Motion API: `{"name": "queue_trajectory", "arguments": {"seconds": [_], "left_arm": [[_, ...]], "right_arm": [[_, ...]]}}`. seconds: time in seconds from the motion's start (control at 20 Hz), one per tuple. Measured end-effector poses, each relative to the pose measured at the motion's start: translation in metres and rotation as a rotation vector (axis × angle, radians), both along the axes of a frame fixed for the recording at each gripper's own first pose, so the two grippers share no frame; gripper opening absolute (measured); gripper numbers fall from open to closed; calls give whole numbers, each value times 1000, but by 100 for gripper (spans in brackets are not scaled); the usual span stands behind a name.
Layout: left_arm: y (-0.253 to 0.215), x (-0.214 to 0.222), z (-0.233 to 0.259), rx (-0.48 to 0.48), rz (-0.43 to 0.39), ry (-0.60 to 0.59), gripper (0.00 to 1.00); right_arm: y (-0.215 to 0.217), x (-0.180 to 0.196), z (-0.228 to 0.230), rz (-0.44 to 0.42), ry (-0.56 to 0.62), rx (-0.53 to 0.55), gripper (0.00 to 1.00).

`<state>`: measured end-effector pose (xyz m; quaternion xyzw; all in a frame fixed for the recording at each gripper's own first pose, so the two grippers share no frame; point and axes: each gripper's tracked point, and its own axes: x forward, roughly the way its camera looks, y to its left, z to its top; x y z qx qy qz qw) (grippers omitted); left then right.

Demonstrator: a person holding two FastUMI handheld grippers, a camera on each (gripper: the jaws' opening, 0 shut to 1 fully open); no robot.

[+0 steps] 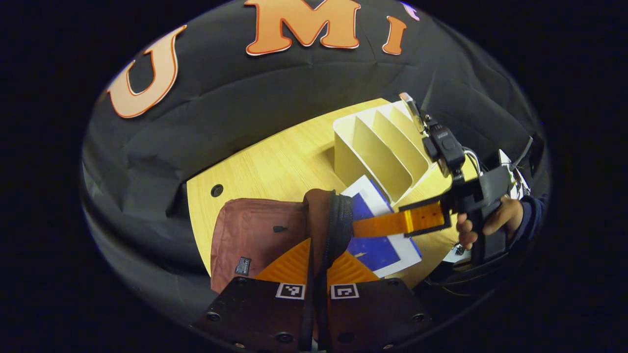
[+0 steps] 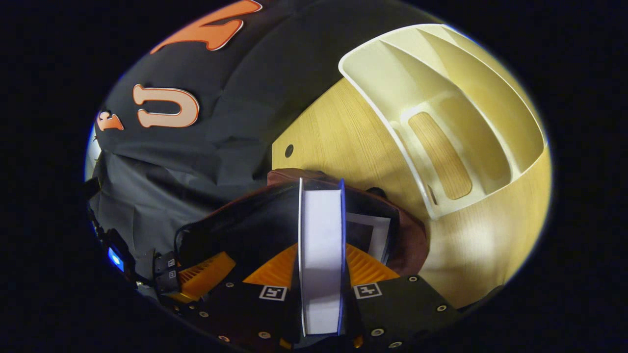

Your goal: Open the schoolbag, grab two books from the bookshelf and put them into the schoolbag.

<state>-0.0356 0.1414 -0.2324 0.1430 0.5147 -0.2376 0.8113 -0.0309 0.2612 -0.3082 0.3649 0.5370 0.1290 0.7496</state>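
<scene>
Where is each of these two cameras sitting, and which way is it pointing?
Left gripper view: rides on the left tongs, looking along them across the table; they pinch the schoolbag at its zipper edge. Farther off are the bookshelf, a blue book, the right tongs and a hand.
Right gripper view: rides on the right tongs, looking down over the held book into the open schoolbag.
Shared: schoolbag, book, bookshelf, table.

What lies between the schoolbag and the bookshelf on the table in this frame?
In the left gripper view, a blue book with white borders fills the stretch between the schoolbag and the bookshelf, held by the right gripper at the bag's opening.
</scene>
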Motion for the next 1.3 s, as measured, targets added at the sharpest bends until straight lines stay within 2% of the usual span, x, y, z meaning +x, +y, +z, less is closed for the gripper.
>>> {"name": "queue_trajectory", "arguments": {"seconds": [0.15, 0.3, 0.35, 0.4, 0.45, 0.5, 0.55, 0.7, 0.8, 0.9, 1.0, 1.05, 1.1, 1.15, 1.25, 1.3], "left_arm": [[-21, 3, 1, 3, -20, -4, 5], [-22, 1, 3, 4, -26, -5, 5], [-24, 1, 5, 0, -24, -3, 5], [-26, 0, 5, -8, -25, 0, 5], [-30, 0, 5, -16, -24, 3, 5], [-31, -2, 5, -21, -22, 5, 5], [-33, -2, 6, -20, -24, 3, 5], [-38, -5, 4, -25, -19, 28, 5], [-33, -1, 8, 5, -23, 3, 5], [-33, 3, 10, -15, 0, 6, 5], [-21, 2, 6, -30, 33, 18, 5], [-18, 2, 3, -44, 48, 32, 10], [-17, -2, -1, -62, 54, 43, 5], [-20, -3, -6, -73, 61, 46, 5], [-19, -2, -9, -82, 88, 39, 7], [-19, -3, -7, -95, 109, 38, 10]], "right_arm": [[14, 0, -7, -24, -24, 8, 35], [25, 3, -14, -42, -47, 14, 35], [28, 3, -18, -45, -54, 11, 44], [33, 3, -19, -39, -61, 13, 35], [37, 3, -23, -36, -67, 12, 36], [43, 5, -26, -32, -72, 17, 28], [45, 7, -28, -37, -79, 19, 36], [60, 8, -34, -21, -93, 22, 37], [66, 14, -38, -23, -107, 22, 38], [66, 12, -42, -15, -74, 29, 40], [48, 10, -51, -25, -56, -70, 47], [36, 12, -58, -4, -79, -132, 61], [19, 7, -49, 10, -96, -175, 64], [7, 4, -44, 21, -103, -188, 63], [-17, 4, -34, 15, -117, -224, 97], [-33, 4, -28, 8, -133, -251, 97]]}}
